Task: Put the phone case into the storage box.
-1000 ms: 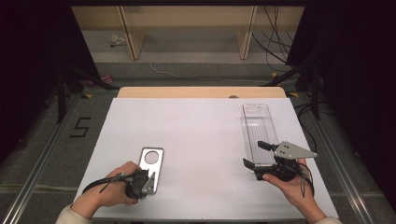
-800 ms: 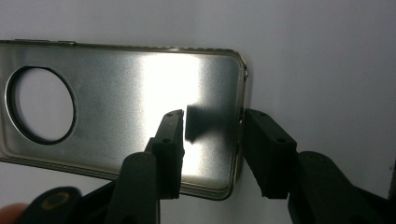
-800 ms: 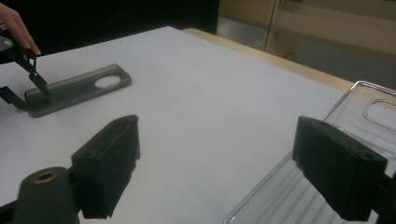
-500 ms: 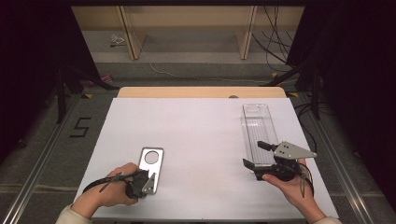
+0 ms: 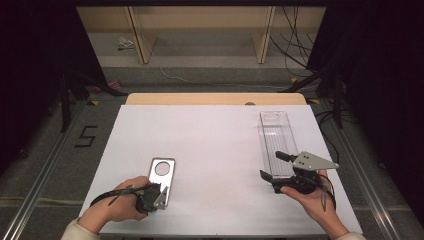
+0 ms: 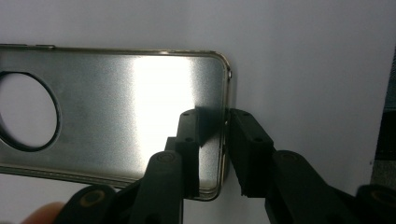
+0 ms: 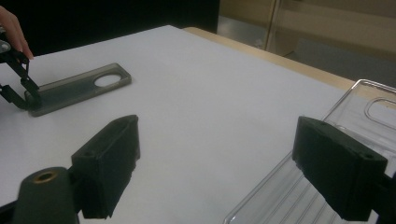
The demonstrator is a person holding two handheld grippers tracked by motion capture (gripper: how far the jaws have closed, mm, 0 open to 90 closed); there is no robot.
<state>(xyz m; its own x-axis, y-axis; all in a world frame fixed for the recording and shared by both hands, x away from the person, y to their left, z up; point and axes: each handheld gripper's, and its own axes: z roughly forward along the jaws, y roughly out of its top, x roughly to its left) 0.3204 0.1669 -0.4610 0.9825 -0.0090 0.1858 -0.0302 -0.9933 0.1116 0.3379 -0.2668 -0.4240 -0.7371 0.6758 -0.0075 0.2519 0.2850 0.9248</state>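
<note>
Closing on the short end of the metal phone case point(image 6: 116, 116), the left gripper point(image 6: 212, 135) has just been drawing its jaws in, with the case's raised end wall standing between them: one pad sits inside the shell on its brushed floor, the other outside on the white table point(image 5: 215, 145). A narrow gap seems to remain on either side of the rim, so I'd call this a pinch about to land, not yet a hold. Seen from above, that gripper point(image 5: 152, 196) sits at the near end of the case point(image 5: 162, 175), which runs away from it with the round camera hole at the far end.

Over on the other side, the right gripper point(image 5: 272, 167) hangs with its jaws spread wide, nothing between them; the near end of the clear plastic case point(image 5: 276, 142) lies just ahead of it, under its outer jaw point(image 7: 338, 175), and the case stretches off away from the hand.

My worry is the thin purchase. The wall is low and smooth, and the pads catch it near one corner, so the case could slip out or swing down from the far end once lifted, the heavy length acting as a lever. The outer pad might also drag on the table and nudge the case away before it bites. A deeper, more central bite would sit safer.
</note>
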